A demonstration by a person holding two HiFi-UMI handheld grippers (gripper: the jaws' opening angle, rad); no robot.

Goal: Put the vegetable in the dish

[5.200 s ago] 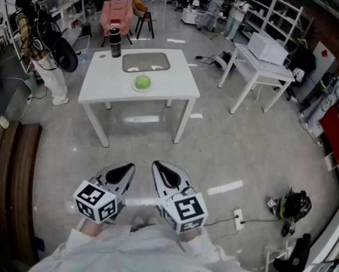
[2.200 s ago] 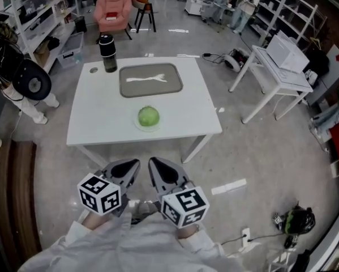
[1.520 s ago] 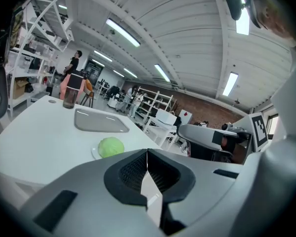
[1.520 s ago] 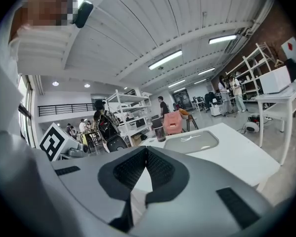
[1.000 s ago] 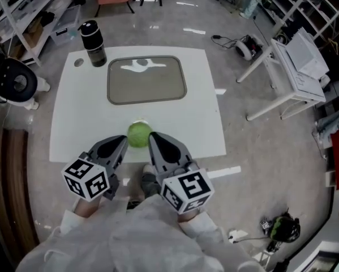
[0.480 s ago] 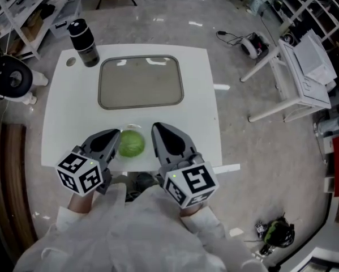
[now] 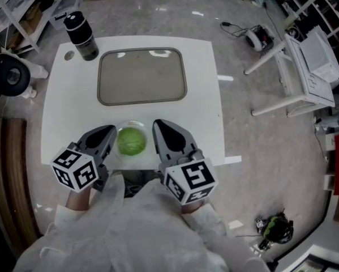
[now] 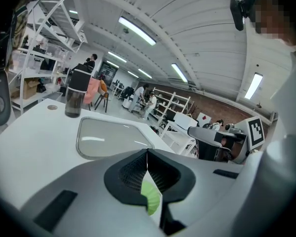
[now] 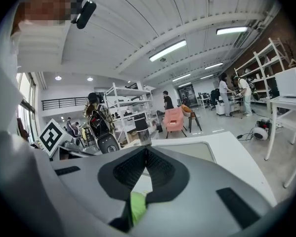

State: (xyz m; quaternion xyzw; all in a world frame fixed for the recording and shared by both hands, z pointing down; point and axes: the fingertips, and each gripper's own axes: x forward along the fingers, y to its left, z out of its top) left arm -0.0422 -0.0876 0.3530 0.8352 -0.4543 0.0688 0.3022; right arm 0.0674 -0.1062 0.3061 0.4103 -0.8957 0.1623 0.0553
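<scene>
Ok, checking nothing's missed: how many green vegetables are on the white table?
1. The green vegetable lies near the table's front edge, short of the empty tray; no other shows, and none seems hidden.

Black bottle (image 7: 81, 35) on white table (image 7: 204, 109)

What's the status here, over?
Left gripper, right gripper shut, empty, flanking round green cabbage. Cabbage short of empty grey rectangular dish. Black bottle at far corner, path clear.

Head cam overhead, others low (share dish (image 7: 142, 75))
</scene>
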